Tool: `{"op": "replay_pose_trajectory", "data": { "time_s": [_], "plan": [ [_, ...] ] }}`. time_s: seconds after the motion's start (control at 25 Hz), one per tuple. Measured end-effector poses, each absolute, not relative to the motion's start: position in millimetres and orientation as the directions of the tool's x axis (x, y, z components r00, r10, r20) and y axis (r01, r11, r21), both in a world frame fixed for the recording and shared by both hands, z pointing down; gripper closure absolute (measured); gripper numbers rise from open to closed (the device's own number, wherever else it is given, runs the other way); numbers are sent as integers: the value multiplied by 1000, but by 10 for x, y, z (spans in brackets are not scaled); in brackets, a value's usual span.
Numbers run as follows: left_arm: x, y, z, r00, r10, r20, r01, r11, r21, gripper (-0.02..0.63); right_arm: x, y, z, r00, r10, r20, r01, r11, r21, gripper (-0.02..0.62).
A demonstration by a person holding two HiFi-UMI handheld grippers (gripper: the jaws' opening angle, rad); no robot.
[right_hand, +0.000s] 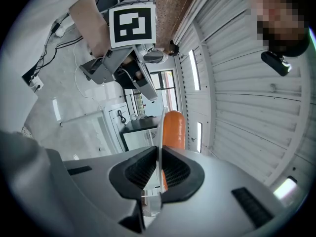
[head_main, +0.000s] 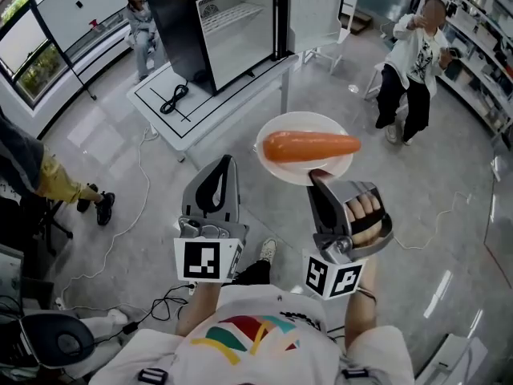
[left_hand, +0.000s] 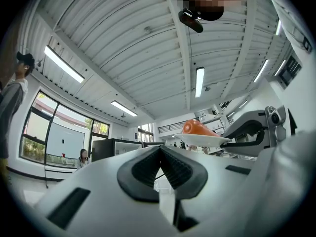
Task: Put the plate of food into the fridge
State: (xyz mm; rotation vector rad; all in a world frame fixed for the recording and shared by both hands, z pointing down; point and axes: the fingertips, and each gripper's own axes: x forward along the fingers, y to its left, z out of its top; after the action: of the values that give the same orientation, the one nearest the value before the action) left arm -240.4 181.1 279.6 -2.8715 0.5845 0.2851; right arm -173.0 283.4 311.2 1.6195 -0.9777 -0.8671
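A white plate (head_main: 276, 163) carrying an orange carrot (head_main: 313, 145) hangs in the air in front of me. My right gripper (head_main: 319, 175) is shut on the plate's near rim; in the right gripper view the thin rim (right_hand: 159, 132) runs edge-on between the pads, with the carrot (right_hand: 173, 130) beyond. My left gripper (head_main: 228, 164) is held to the left of the plate, apart from it, its jaws shut on nothing. From the left gripper view the plate (left_hand: 203, 140) and carrot (left_hand: 195, 127) show at the right. The black fridge (head_main: 180, 34) stands ahead on a white table (head_main: 208, 103), its door (head_main: 317, 10) open.
A black cable (head_main: 172, 99) lies on the table beside the fridge. A person sits at the far left (head_main: 140, 22), another at the far right (head_main: 413, 62). A shoe and leg (head_main: 92, 203) show at the left. Cables trail over the grey floor (head_main: 136, 239).
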Motion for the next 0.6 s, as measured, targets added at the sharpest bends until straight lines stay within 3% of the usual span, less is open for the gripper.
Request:
{"op": "replay_pose_trajectory", "data": {
  "time_s": [0.6],
  "plan": [
    [-1346,682,2677,907,-330,-261,-372,-919,-129,600,-742,1765,3009,445,-893,-70,-144,-148,979,568]
  ]
}}
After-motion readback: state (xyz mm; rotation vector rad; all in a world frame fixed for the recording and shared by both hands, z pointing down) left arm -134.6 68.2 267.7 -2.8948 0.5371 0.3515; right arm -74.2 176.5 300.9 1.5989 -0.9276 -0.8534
